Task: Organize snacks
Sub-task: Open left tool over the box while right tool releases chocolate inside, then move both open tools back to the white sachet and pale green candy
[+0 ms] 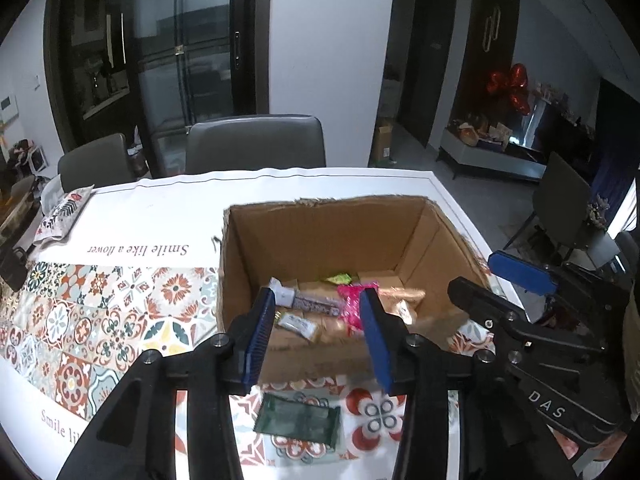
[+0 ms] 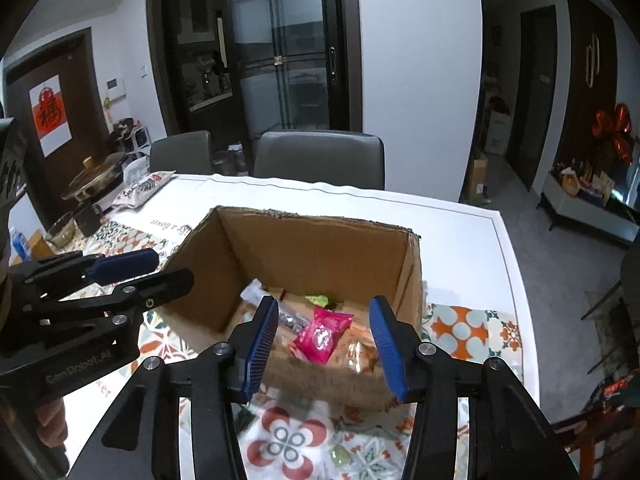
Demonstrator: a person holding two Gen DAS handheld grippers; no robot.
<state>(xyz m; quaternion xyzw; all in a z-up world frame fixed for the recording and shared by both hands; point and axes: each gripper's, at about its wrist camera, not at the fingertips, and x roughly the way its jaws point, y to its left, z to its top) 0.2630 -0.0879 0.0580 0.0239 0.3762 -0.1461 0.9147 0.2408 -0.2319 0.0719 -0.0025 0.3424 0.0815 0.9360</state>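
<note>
We hold both grippers, left [image 1: 316,332] and right [image 2: 324,344], fingers released and empty over the box [image 1: 320,236]; green packet [image 1: 298,420] on bench at 6 o'clock, long axis crosswise, left nearer.

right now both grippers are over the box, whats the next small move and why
Probably draw the left gripper back and down toward the dark green packet on the tablecloth just in front of the cardboard box. Both grippers' jaws stand open with nothing between them; the pink packet and other snacks already lie in the box, while that packet is still outside it.
</note>
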